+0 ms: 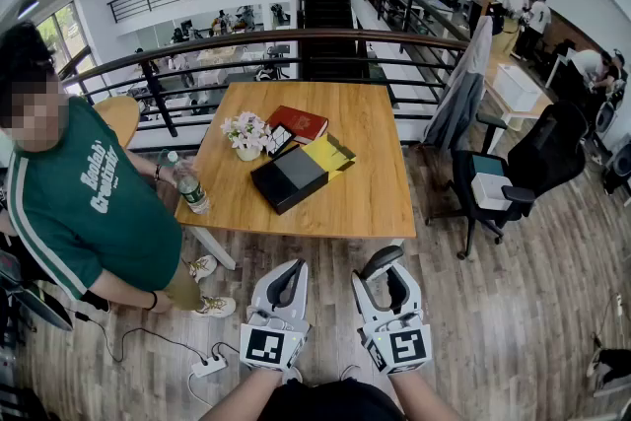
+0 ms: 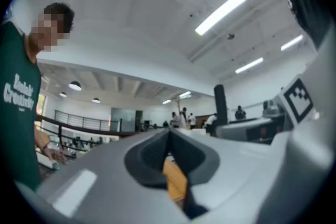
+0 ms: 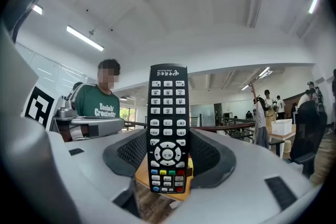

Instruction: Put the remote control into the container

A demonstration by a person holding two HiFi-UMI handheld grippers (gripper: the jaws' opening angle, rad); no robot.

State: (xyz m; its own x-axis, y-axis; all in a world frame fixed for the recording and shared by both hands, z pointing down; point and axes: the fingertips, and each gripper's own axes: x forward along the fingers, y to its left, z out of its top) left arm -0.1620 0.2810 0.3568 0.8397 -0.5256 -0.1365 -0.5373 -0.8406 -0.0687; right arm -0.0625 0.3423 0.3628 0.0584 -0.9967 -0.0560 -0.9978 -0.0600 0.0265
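Note:
A black remote control [image 3: 167,128] with white keys and a row of coloured buttons stands upright between the pads of my right gripper [image 3: 168,157], which is shut on it. In the head view that gripper [image 1: 387,273] hangs over the wooden floor in front of the table, with the remote's dark end [image 1: 380,261] showing at its tip. My left gripper [image 1: 286,286] is beside it, jaws together and empty; in its own view the pads [image 2: 157,157] meet at the tip. A black box-like container [image 1: 289,178] lies on the wooden table [image 1: 375,182].
On the table are a red book [image 1: 299,123], a yellow sheet [image 1: 330,154], a small pot of flowers [image 1: 246,133] and a water bottle [image 1: 189,184]. A person in a green shirt [image 1: 84,202] stands at the table's left. An office chair [image 1: 513,177] is at the right; a power strip [image 1: 209,366] lies on the floor.

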